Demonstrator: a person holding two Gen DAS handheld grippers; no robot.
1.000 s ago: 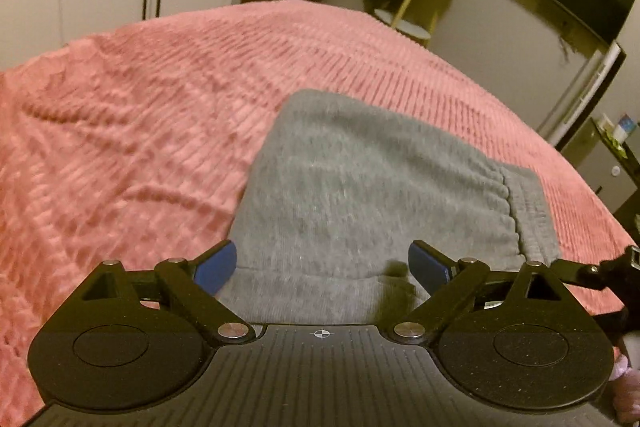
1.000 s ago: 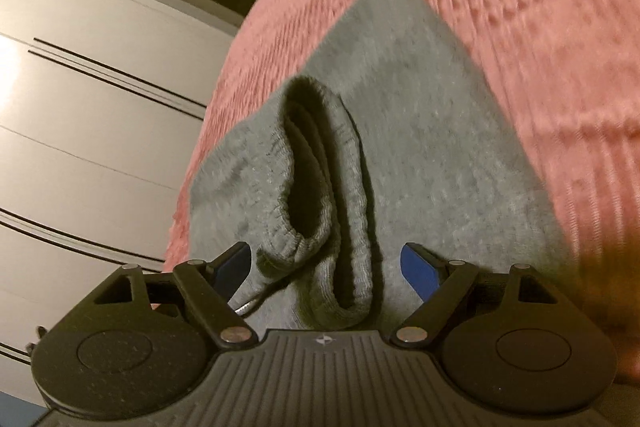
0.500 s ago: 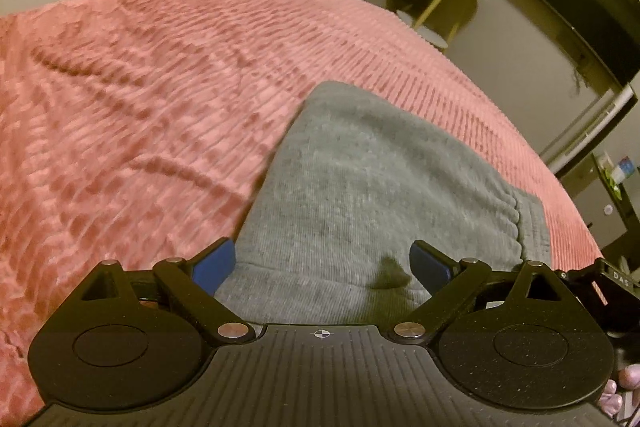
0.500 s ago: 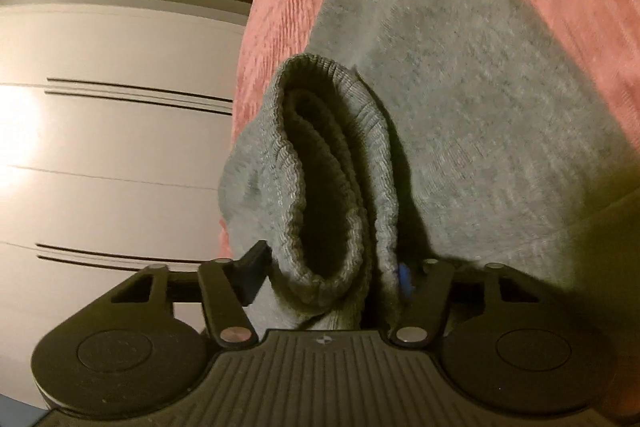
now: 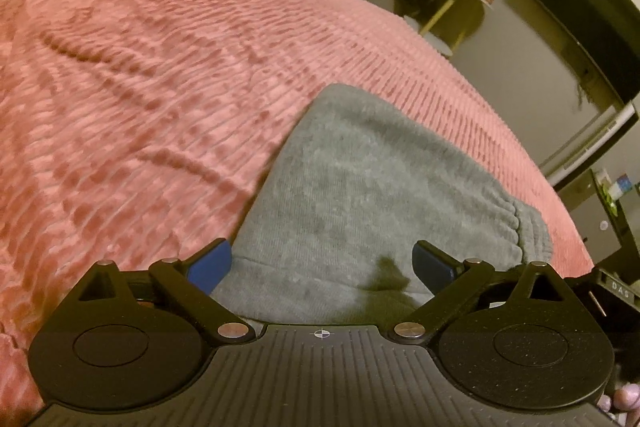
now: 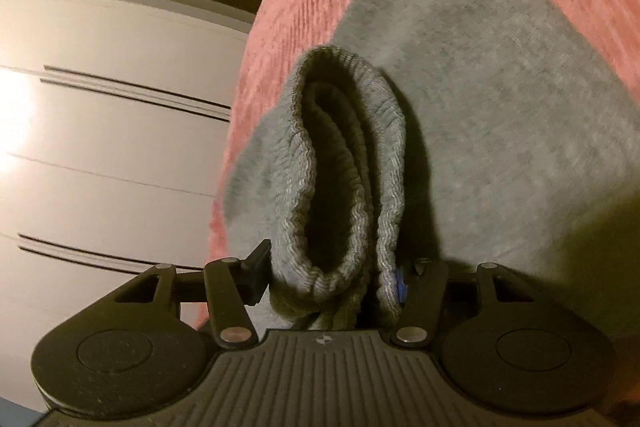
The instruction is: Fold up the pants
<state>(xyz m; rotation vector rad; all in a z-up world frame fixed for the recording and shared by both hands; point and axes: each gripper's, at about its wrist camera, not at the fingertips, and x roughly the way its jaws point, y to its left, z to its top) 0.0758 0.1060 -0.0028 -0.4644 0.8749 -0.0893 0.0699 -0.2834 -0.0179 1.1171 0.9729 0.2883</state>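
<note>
Bedspread [image 5: 152,99] of ribbed pink fabric covered the bed, and the folded grey sweatpants [image 5: 360,195] lay on it near its edge, beside a white wardrobe [image 6: 100,131]. At that edge the right gripper [image 6: 332,277] had just been closing, its pads pressed on either side of the bunched ribbed waistband [image 6: 340,163]. The left gripper [image 5: 322,261] hovered with its jaws wide, blue pads [image 5: 212,263] straddling the near hem without pinching it.

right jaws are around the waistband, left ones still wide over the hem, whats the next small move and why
Probably close the left gripper on the pants edge: its jaws stand open astride the grey cloth, while the right gripper, just closing, pinches the ribbed waistband, so both ends lift together.
</note>
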